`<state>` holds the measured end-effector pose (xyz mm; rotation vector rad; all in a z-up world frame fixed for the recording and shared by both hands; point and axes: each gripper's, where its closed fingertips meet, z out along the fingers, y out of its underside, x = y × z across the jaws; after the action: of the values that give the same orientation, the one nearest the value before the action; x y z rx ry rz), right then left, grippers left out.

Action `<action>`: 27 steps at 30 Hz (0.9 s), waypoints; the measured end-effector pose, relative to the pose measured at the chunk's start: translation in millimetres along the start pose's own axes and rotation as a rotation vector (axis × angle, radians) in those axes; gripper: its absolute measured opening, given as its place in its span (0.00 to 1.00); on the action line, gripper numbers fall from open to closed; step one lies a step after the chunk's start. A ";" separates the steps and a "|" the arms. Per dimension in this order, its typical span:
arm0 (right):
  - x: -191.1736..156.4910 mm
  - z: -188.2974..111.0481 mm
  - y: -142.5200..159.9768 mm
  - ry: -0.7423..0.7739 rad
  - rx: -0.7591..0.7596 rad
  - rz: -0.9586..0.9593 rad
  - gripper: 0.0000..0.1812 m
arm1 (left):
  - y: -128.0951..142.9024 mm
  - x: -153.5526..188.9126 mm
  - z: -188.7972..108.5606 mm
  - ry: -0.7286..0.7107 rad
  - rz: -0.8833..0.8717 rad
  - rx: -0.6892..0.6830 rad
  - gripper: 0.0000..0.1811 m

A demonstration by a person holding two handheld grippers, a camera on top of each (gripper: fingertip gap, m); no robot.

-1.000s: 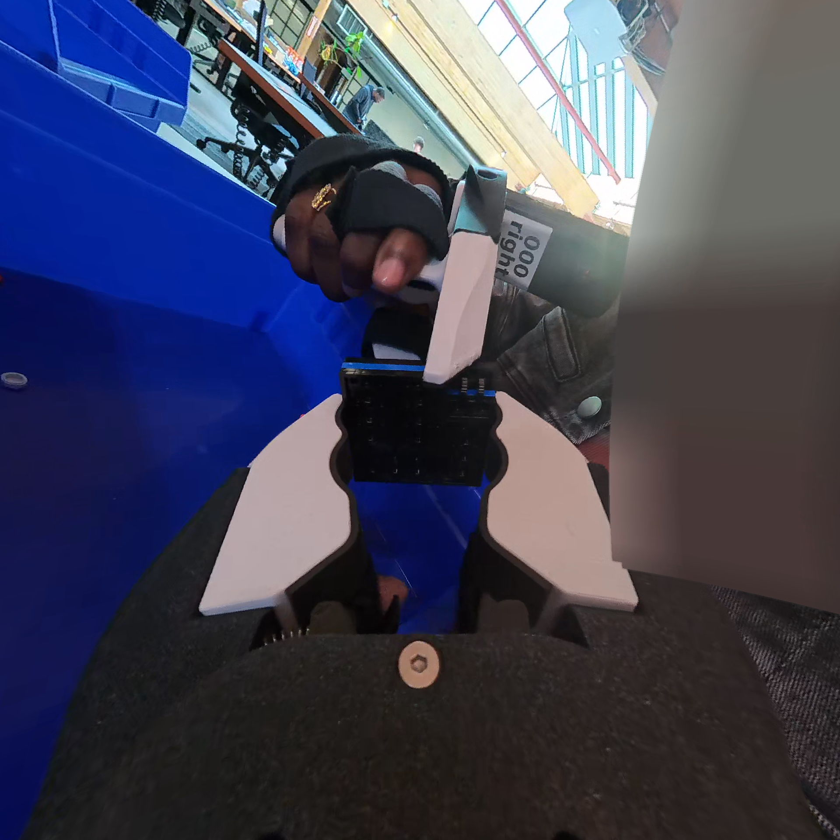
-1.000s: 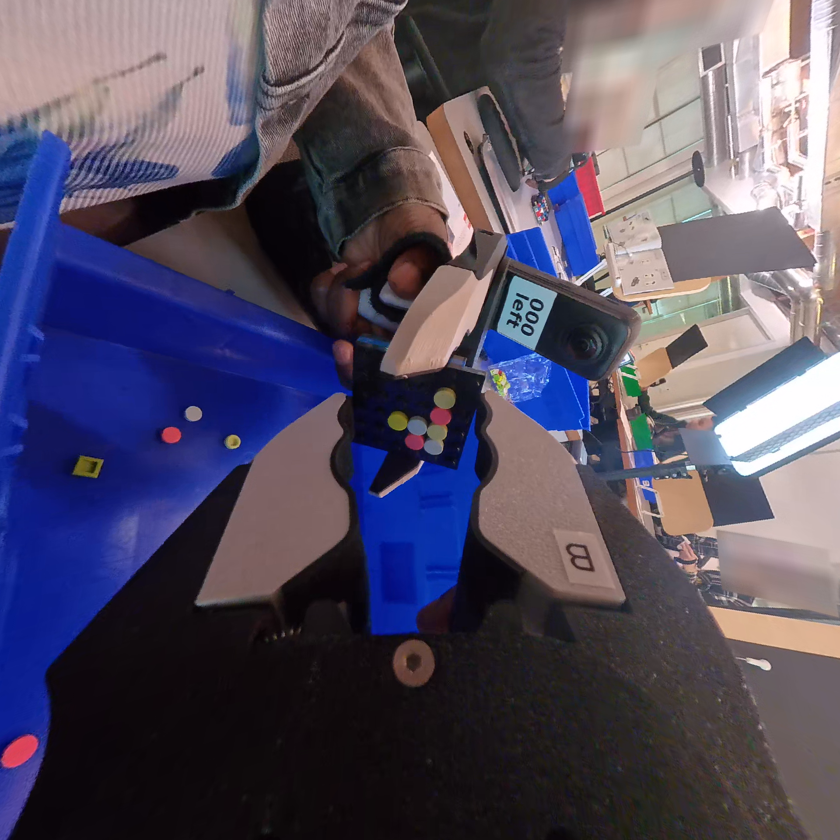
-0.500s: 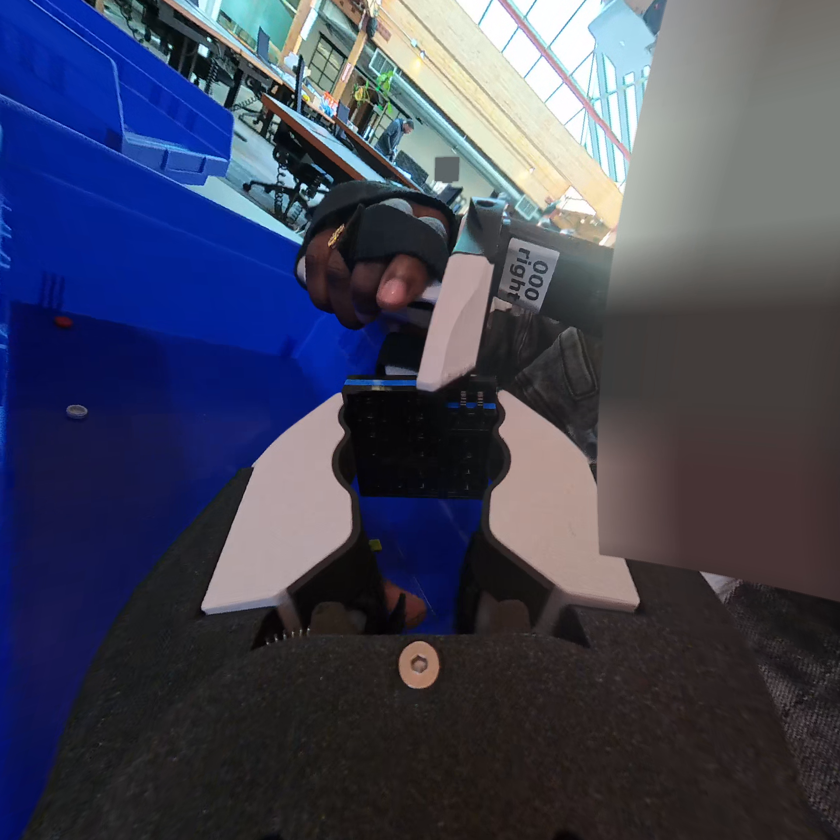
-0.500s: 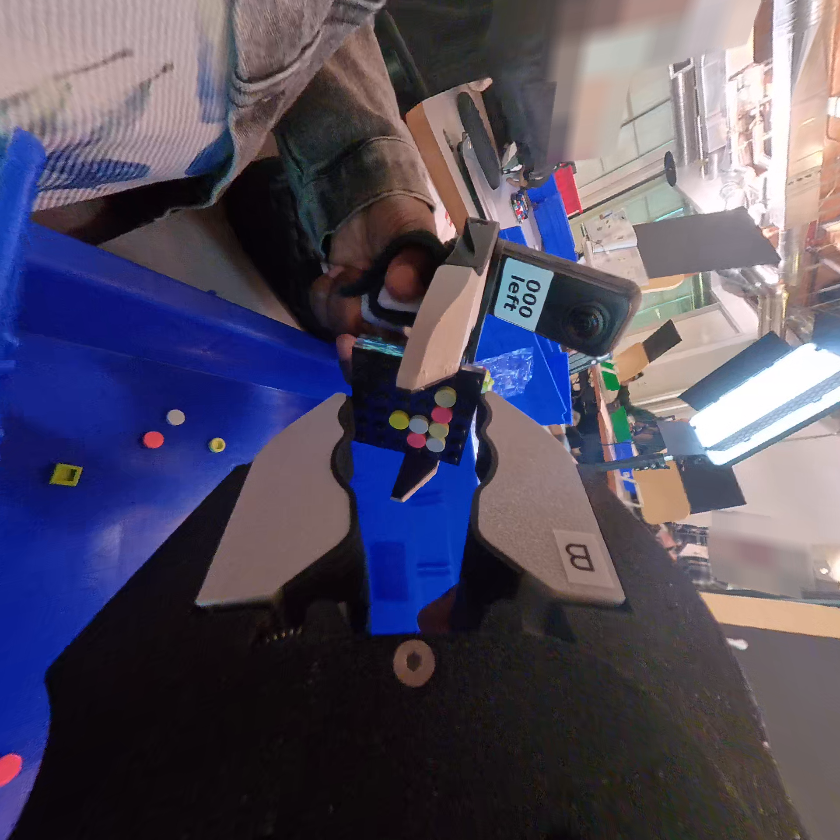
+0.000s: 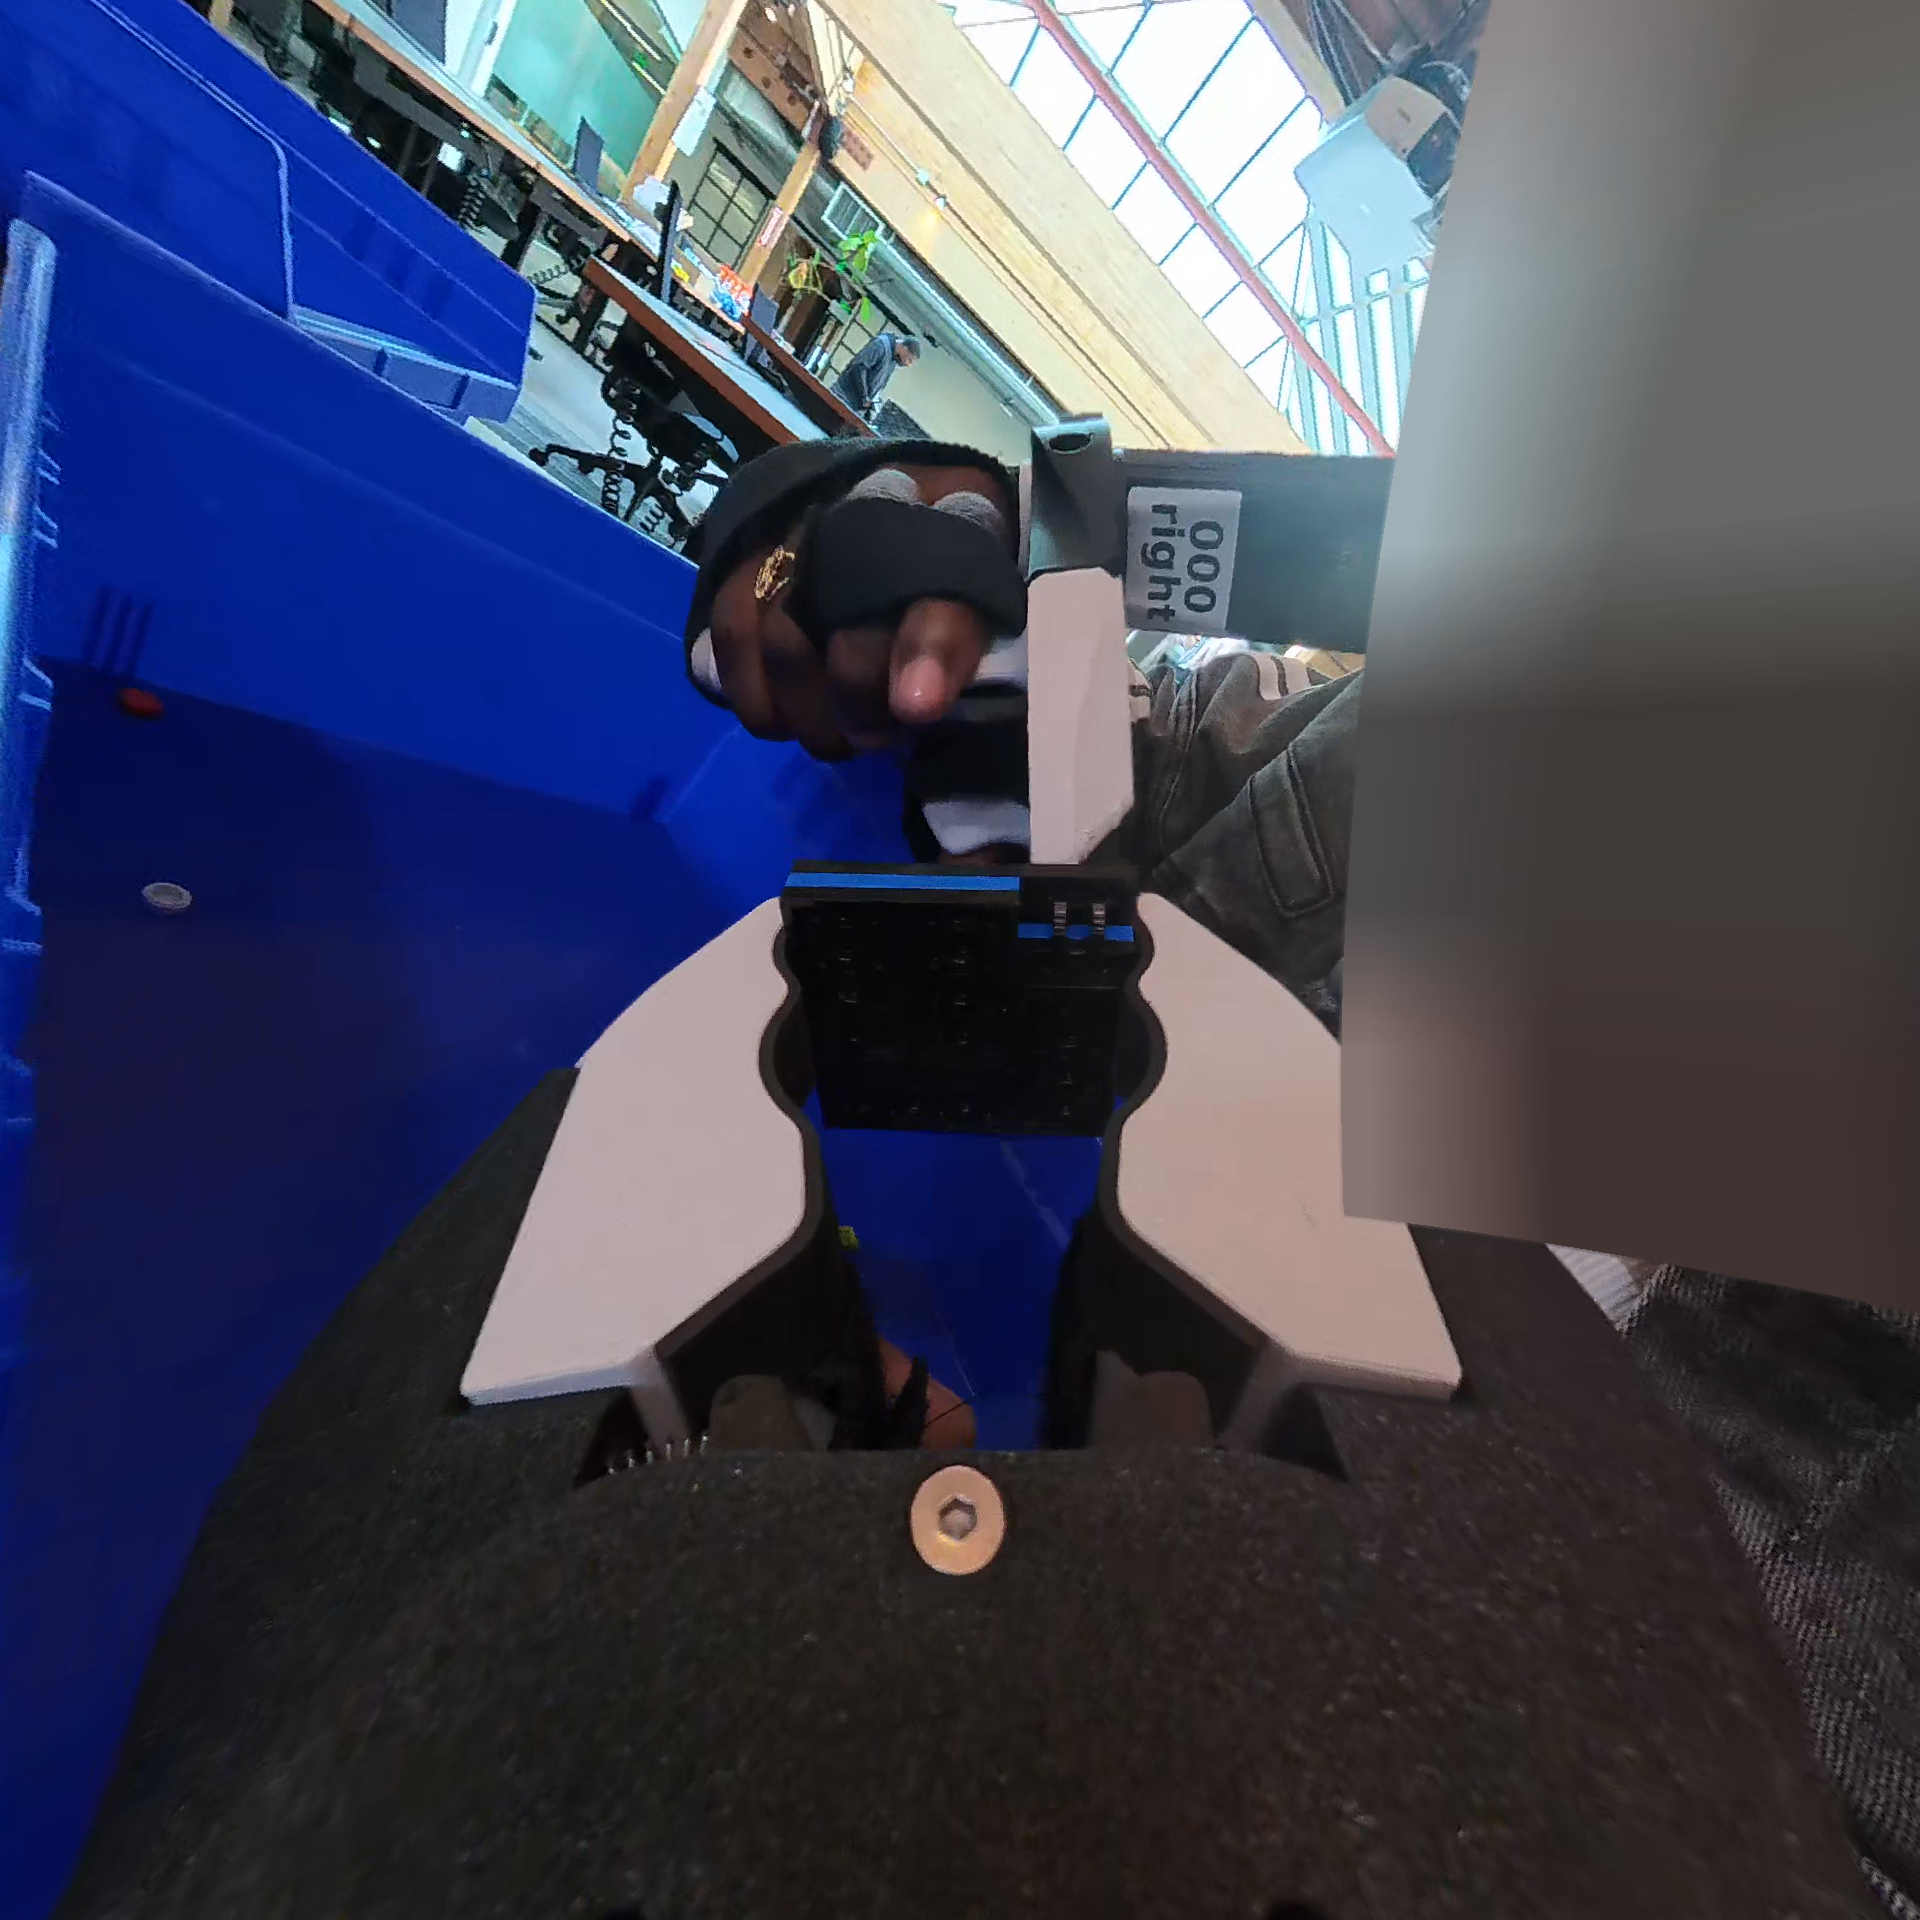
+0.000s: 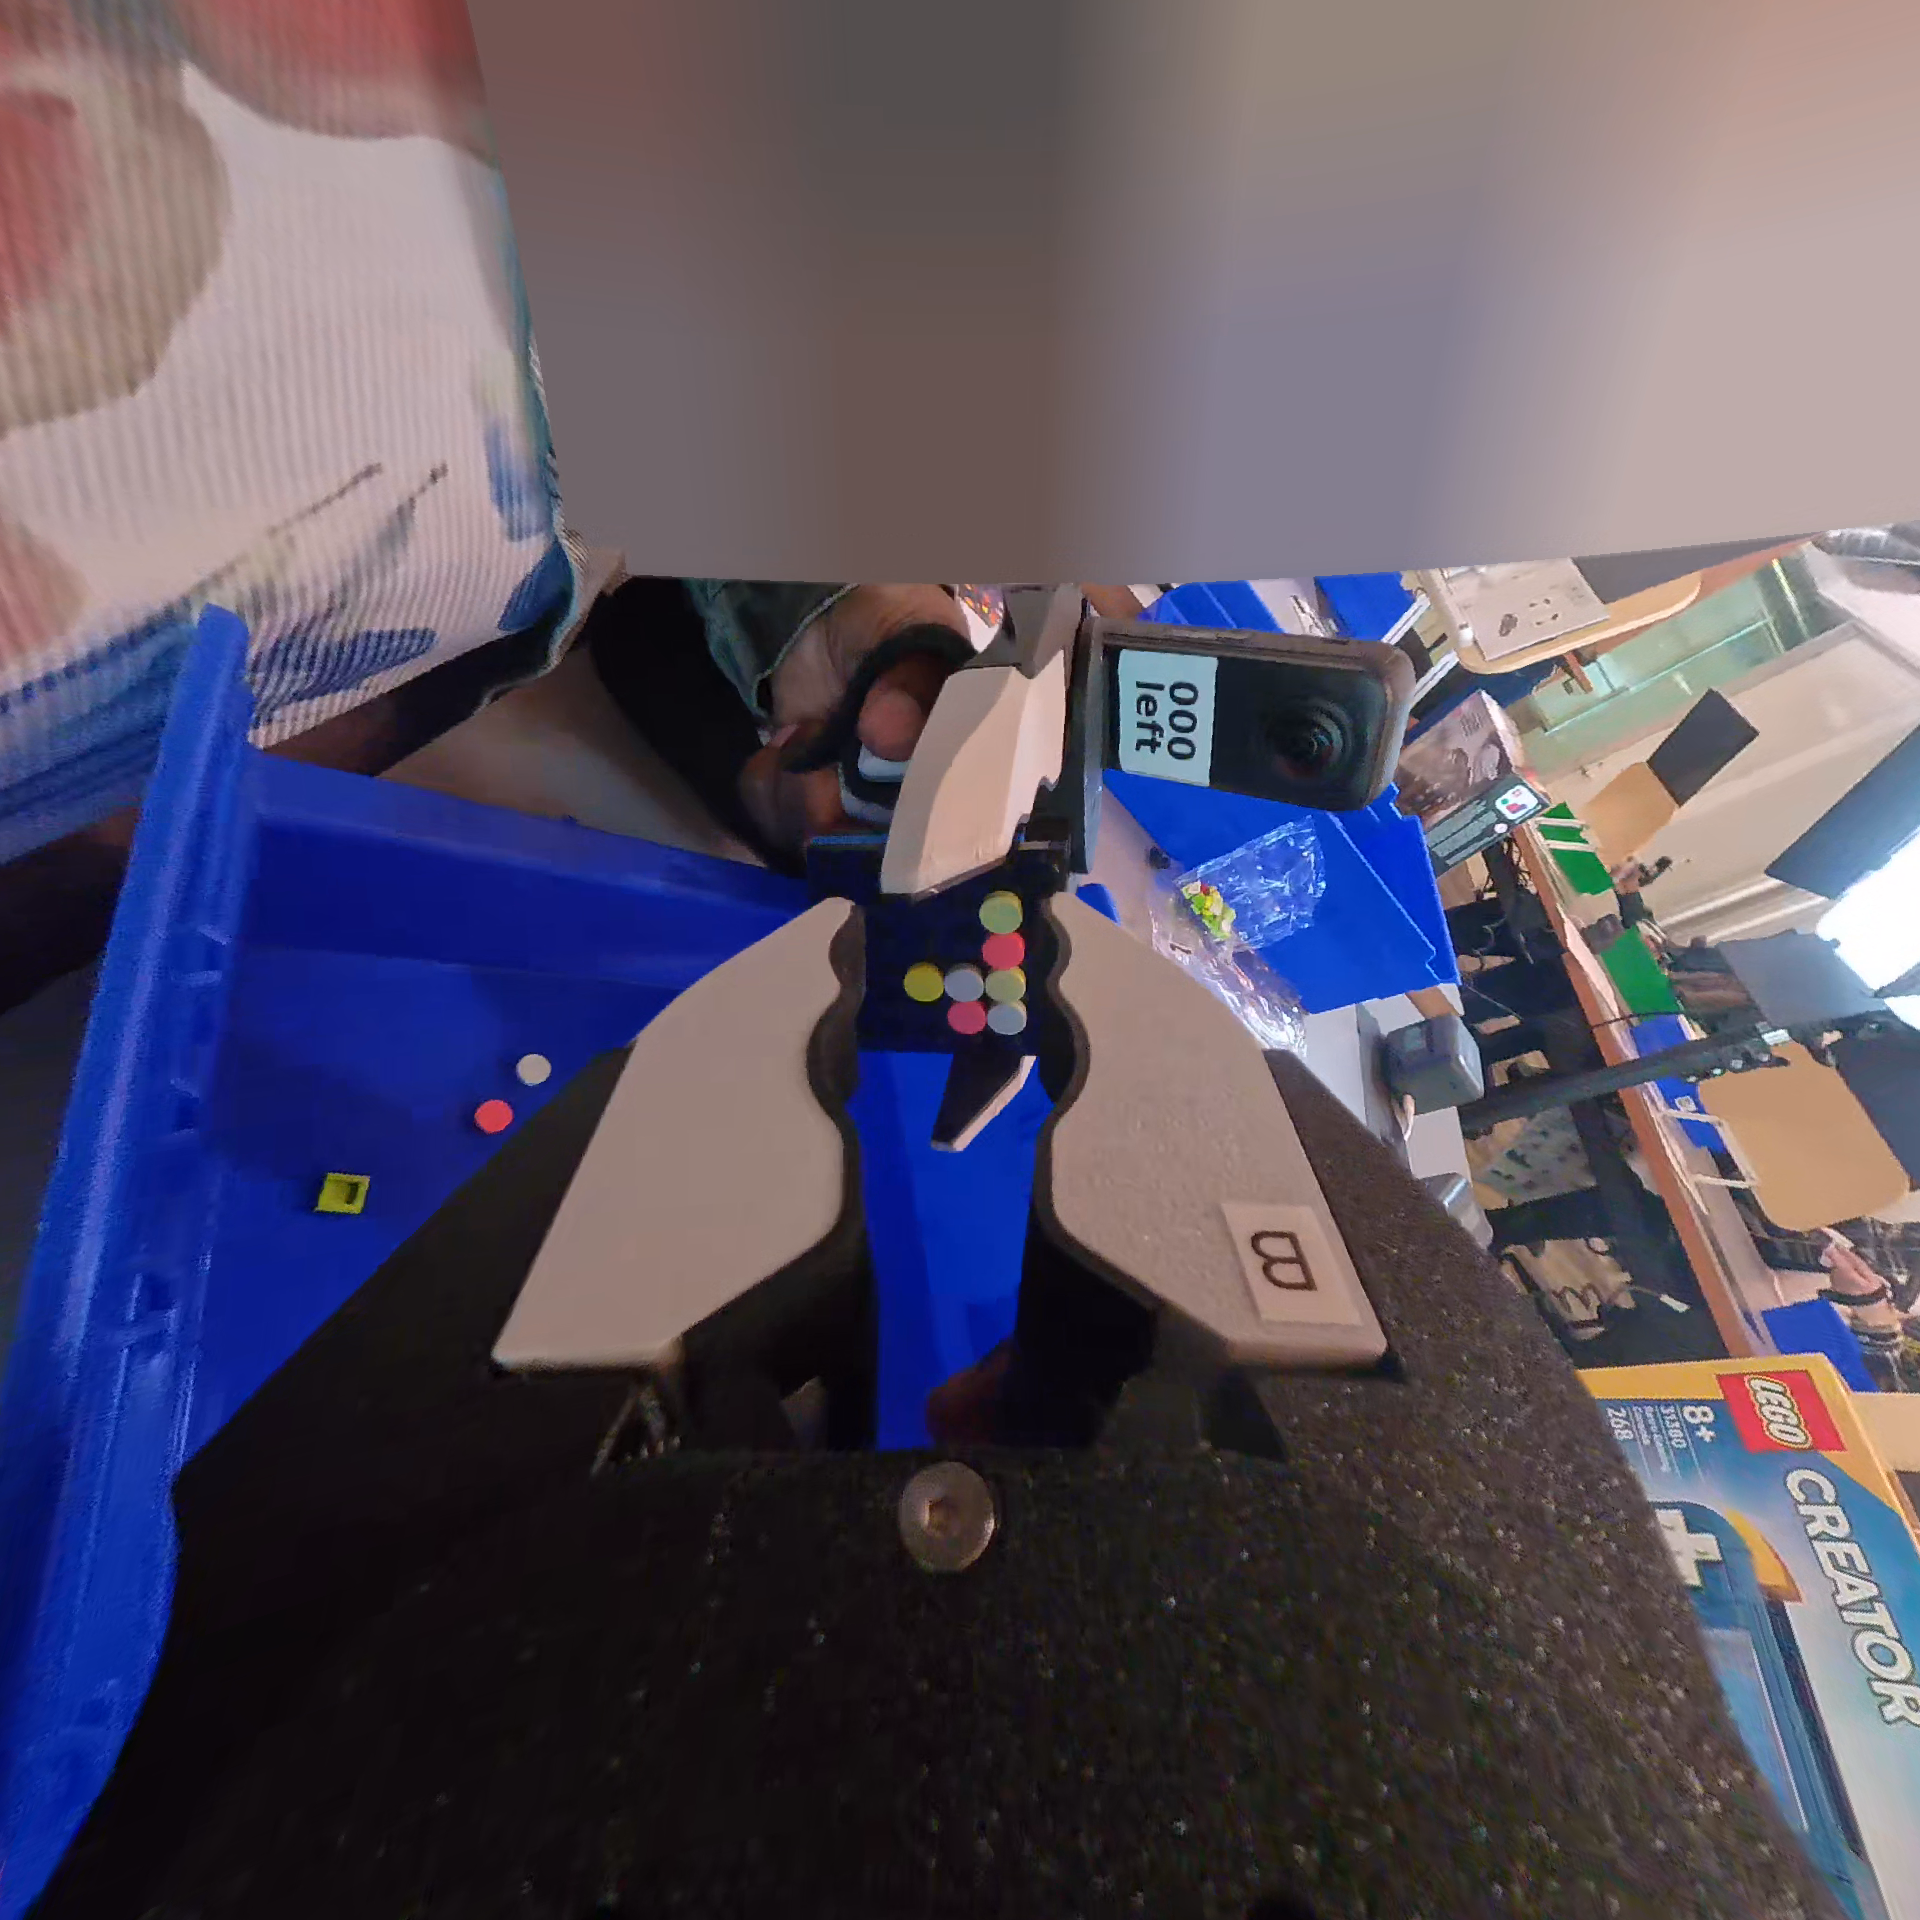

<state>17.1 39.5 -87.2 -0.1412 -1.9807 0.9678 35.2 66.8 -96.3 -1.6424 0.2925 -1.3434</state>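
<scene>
A small black studded plate (image 5: 956, 1029) is held over a blue bin (image 5: 364, 935). My left gripper (image 5: 961, 935) is shut on its two side edges, and I see its underside. My right gripper (image 6: 951, 966) is shut on the same plate (image 6: 904, 1023), whose top carries several coloured round tiles (image 6: 966, 982). In the left wrist view a right gripper finger (image 5: 1075, 727) meets the plate's top edge, held by a gloved hand (image 5: 883, 623). In the right wrist view the left gripper's fingers (image 6: 966, 790) clamp the plate from above and below.
Loose pieces lie on the blue bin's floor (image 6: 416, 935): a red round tile (image 6: 494, 1117), a white one (image 6: 533, 1068) and a yellow square piece (image 6: 341, 1193). A clear bag of pieces (image 6: 1236, 894) and a building-set box (image 6: 1766, 1558) lie to the right. The yellow square piece (image 6: 341, 1193) is about equally far from each gripper, around 15 cm.
Both grippers keep hold of the plate. The pair has swung and turned together, so the right gripper's finger now stands upright over the plate and the box has come into the right wrist view.
</scene>
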 end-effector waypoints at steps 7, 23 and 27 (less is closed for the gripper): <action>-1.3 1.2 1.8 0.016 -0.011 -0.025 0.19 | -3.5 -2.0 1.3 -0.013 -0.027 0.025 0.32; -62.7 6.9 80.9 -0.357 -0.530 -0.476 0.00 | -3.7 -42.4 -24.8 -0.410 0.422 -0.310 0.31; 10.8 -19.3 46.1 -0.119 -0.294 0.153 0.01 | 25.5 -51.2 -31.6 -0.411 0.348 -0.300 0.31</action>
<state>13.5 87.1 -105.5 -0.4122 -2.2410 0.7901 -1.3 72.8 -150.2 -1.9622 0.5233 -0.7054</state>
